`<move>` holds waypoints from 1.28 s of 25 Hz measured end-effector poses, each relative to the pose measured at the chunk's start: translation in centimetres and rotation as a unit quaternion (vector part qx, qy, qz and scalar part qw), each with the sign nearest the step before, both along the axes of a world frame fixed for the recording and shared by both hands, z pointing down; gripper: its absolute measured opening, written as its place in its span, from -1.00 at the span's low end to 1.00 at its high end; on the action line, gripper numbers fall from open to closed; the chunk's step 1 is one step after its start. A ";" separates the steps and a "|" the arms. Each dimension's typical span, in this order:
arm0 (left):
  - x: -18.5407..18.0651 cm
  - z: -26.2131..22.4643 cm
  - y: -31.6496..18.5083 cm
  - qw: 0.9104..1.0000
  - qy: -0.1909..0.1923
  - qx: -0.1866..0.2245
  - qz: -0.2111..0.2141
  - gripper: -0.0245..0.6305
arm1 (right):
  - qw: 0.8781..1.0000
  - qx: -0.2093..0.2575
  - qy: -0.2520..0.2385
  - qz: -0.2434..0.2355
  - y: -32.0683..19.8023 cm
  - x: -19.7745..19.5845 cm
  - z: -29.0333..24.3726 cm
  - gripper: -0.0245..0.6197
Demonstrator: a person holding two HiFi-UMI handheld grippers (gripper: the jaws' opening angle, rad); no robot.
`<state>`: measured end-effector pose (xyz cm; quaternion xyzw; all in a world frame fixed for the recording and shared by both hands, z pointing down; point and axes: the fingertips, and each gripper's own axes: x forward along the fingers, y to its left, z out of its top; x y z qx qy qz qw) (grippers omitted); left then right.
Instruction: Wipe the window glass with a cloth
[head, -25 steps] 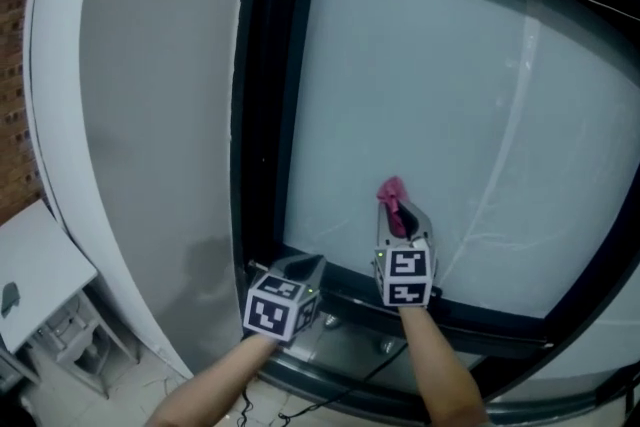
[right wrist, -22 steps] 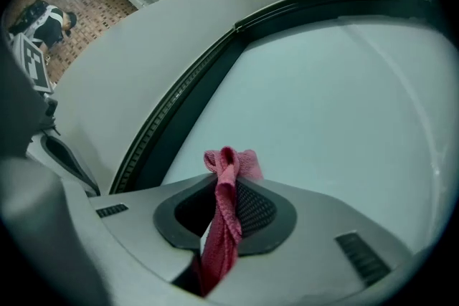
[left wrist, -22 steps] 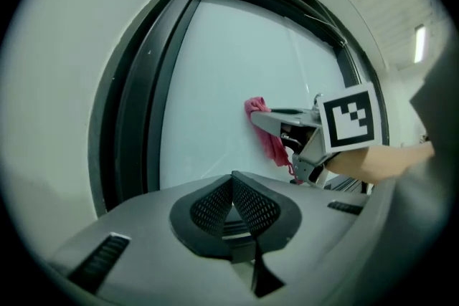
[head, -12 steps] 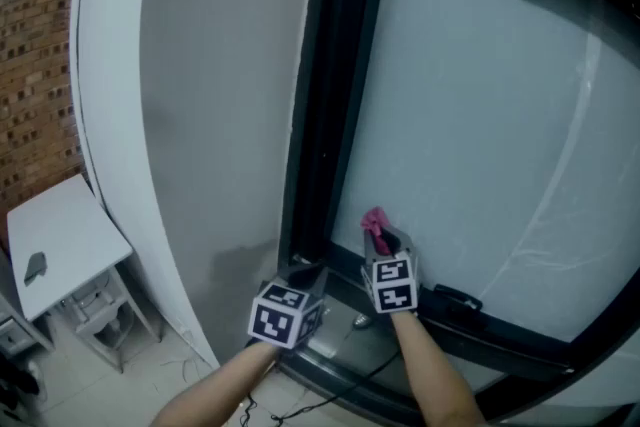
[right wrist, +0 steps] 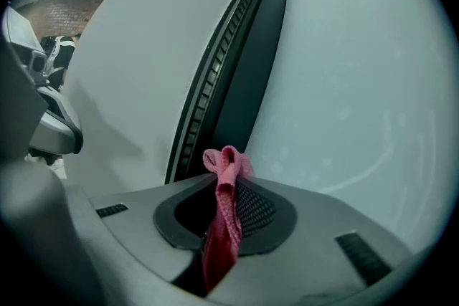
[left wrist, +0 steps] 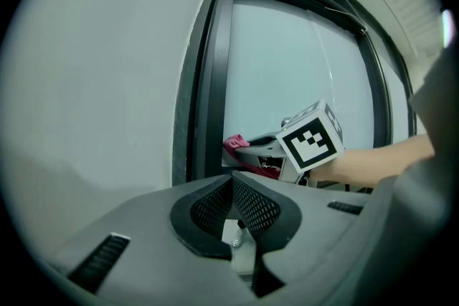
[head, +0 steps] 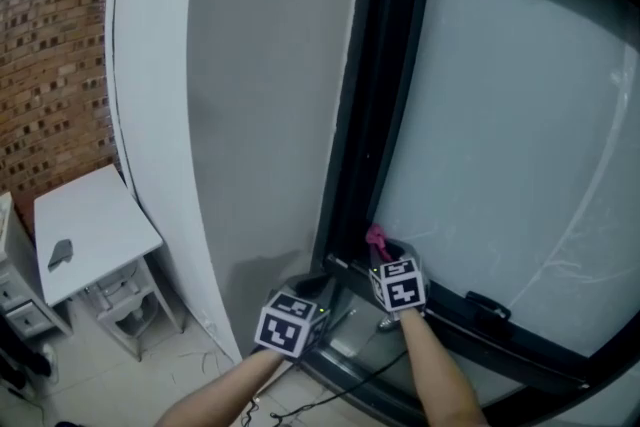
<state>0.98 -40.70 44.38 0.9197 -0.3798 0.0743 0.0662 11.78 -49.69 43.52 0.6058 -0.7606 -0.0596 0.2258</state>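
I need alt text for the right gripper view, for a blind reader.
The right gripper has its tongs shut on a pink cloth, whose tip stands in front of the window glass. A dark frame and a white wall lie to the left.

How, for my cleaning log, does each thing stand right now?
Left tool: shut, empty.
Right tool: shut on the cloth.
Cloth: bunched, pinched, tip poking past the jaws.
Window glass: faintly streaked.
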 end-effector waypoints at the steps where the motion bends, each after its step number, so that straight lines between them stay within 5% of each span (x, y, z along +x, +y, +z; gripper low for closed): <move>1: 0.0 0.0 0.1 1.000 0.000 0.001 0.002 -0.92 | 1.000 -0.008 -0.001 -0.004 0.1 -0.1 0.1 -0.79; 6: 1.6 -0.4 0.8 1.000 0.004 0.006 0.023 -0.92 | 1.000 0.005 0.024 0.005 1.6 0.9 -1.6 -0.79; 20: 14.6 -2.9 5.4 0.985 0.016 0.020 0.171 -0.92 | 0.978 0.130 0.058 0.152 11.5 14.4 -12.3 -0.78; 32: 22.3 -5.6 10.2 0.966 0.025 0.042 0.253 -0.92 | 0.938 0.239 -0.037 0.249 21.4 24.5 -17.8 -0.78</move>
